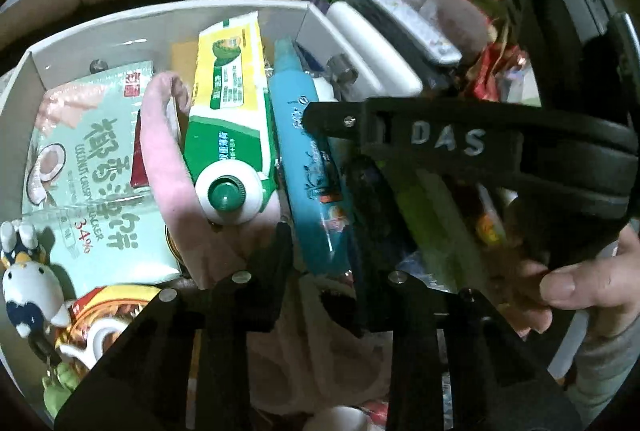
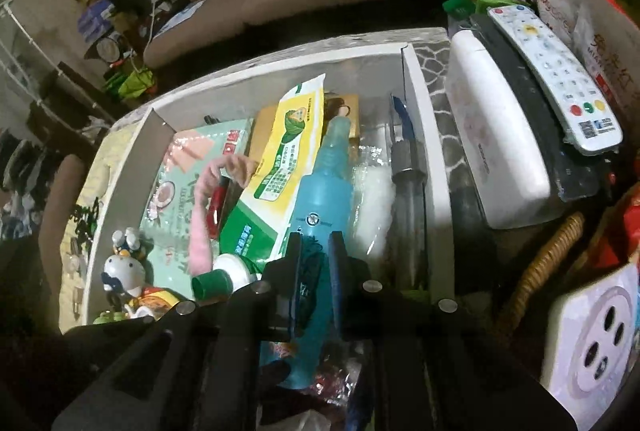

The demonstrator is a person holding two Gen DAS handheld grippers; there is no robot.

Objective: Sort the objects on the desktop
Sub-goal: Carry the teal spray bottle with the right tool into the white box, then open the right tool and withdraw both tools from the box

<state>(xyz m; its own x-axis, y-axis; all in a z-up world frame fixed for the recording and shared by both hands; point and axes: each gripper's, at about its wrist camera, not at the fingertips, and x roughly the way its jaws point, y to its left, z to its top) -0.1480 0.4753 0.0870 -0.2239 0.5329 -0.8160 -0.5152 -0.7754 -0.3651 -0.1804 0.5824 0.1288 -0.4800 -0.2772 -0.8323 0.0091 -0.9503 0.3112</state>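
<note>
My right gripper (image 2: 314,263) clamps the blue bottle (image 2: 320,199) lying in the white box (image 2: 440,167); my left gripper (image 1: 324,271) looks nearly closed around it, so a skewed lift could snag the green pouch (image 2: 276,175)

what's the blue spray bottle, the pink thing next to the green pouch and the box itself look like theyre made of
Blue spray bottle: looks like smooth plastic, matte body with a translucent cap. Pink thing: soft cloth, fuzzy and limp, probably fleece or a sock. Box: white cardboard by its thin folded walls and flap, though coated plastic board is possible.
</note>
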